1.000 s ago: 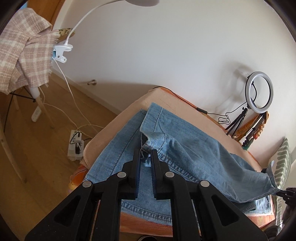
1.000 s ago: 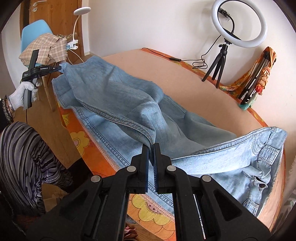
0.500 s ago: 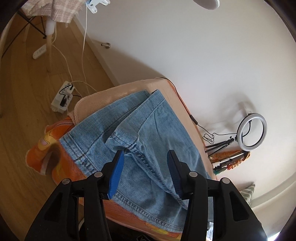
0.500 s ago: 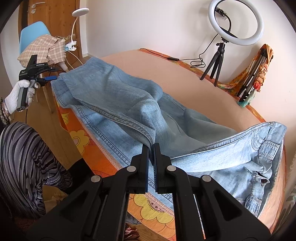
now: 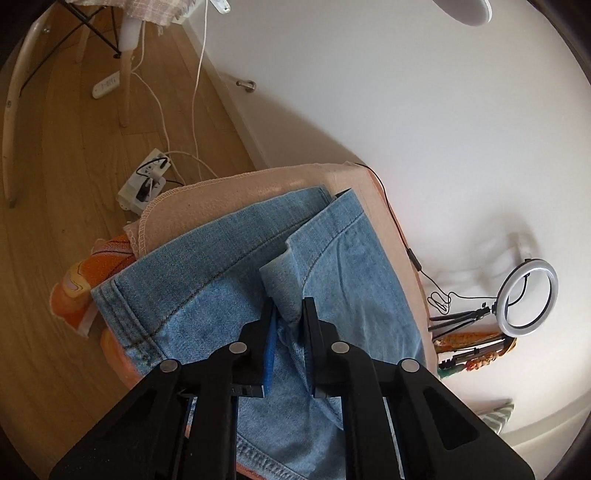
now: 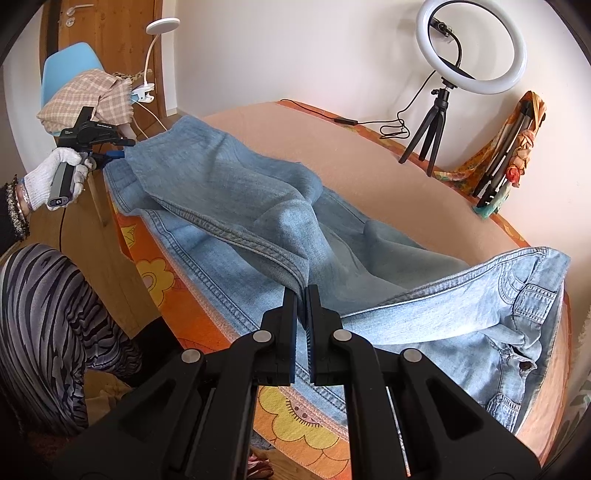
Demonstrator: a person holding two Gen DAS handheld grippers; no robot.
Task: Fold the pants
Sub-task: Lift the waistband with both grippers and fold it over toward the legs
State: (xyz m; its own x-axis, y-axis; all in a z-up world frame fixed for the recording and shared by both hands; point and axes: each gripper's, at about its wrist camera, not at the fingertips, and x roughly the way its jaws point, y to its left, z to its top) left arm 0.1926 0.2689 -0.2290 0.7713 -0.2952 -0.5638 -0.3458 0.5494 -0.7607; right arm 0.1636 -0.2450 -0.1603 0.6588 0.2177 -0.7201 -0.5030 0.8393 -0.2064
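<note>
Light blue jeans (image 6: 258,206) lie along a table covered in peach cloth (image 6: 332,155), waistband (image 6: 524,306) at the right end, legs running left. My right gripper (image 6: 302,295) is shut on the seam edge of the upper leg at mid length. My left gripper (image 5: 288,314) straddles a raised corner of the upper leg's hem (image 5: 280,284), jaws narrowly apart with the denim between them. The left gripper also shows in the right wrist view (image 6: 118,147), held by a gloved hand at the hem end.
A ring light on a tripod (image 6: 469,48) stands at the table's far edge beside a folded tripod with orange cloth (image 6: 509,147). A cable (image 6: 391,129) runs along the back. A chair with a plaid blanket (image 6: 85,99), a clip lamp (image 6: 155,33) and a floor power strip (image 5: 144,184) are left.
My left gripper let go of the hem and opened wide half a second ago, then closed in around the hem corner. The right gripper has kept its hold.
</note>
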